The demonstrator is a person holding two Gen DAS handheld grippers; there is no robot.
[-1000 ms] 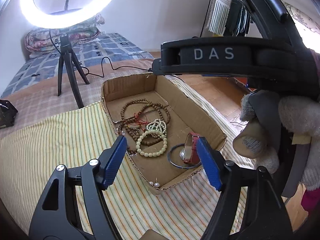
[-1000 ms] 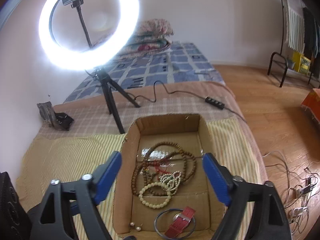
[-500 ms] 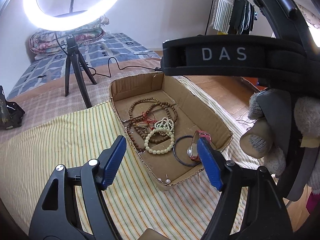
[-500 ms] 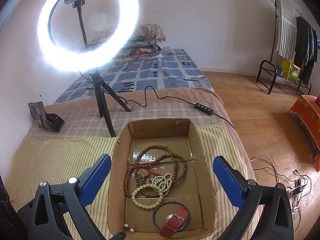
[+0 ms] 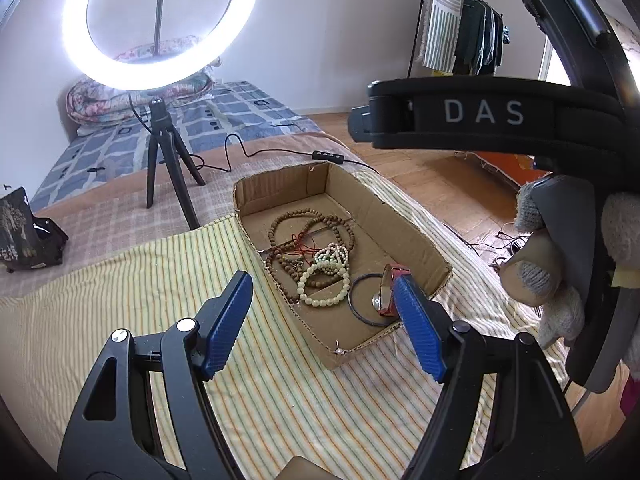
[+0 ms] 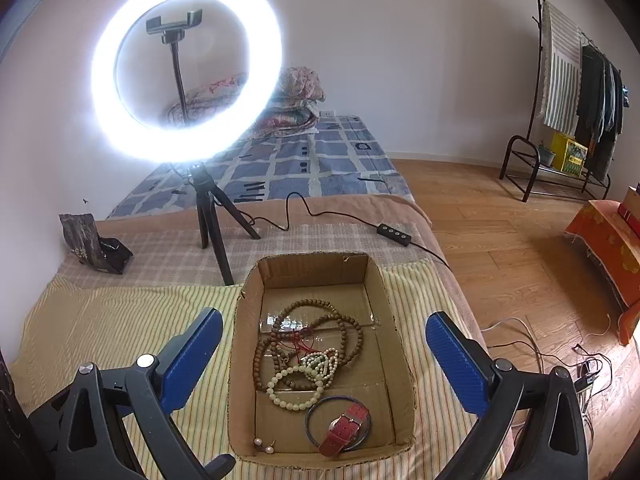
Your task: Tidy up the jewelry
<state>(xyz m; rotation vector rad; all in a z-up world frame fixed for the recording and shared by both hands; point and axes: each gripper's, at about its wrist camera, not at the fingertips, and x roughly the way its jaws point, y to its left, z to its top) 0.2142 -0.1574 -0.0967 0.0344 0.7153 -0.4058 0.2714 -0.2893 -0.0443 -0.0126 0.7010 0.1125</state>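
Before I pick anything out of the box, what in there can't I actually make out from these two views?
- Red-strap watch: left wrist view, half hidden behind the left gripper's blue pad.
- Pearl earrings: left wrist view, behind the cardboard box wall.
- Brown bead strands: both views, too tangled to count.

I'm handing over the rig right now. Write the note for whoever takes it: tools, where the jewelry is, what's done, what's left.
Left tool: open, empty, above the striped cloth near the open cardboard box.
Right tool: jaws have just been opening, now wide, empty, over the box.
In the box: long brown bead strands, pale green bead bracelet, smaller pale bead bracelet, thin dark bangle, red-strapped watch lying across the bangle, two pearl earrings.
Done: all visible jewelry is in the box.
Left: strands and bracelets still overlap; separate them if needed.
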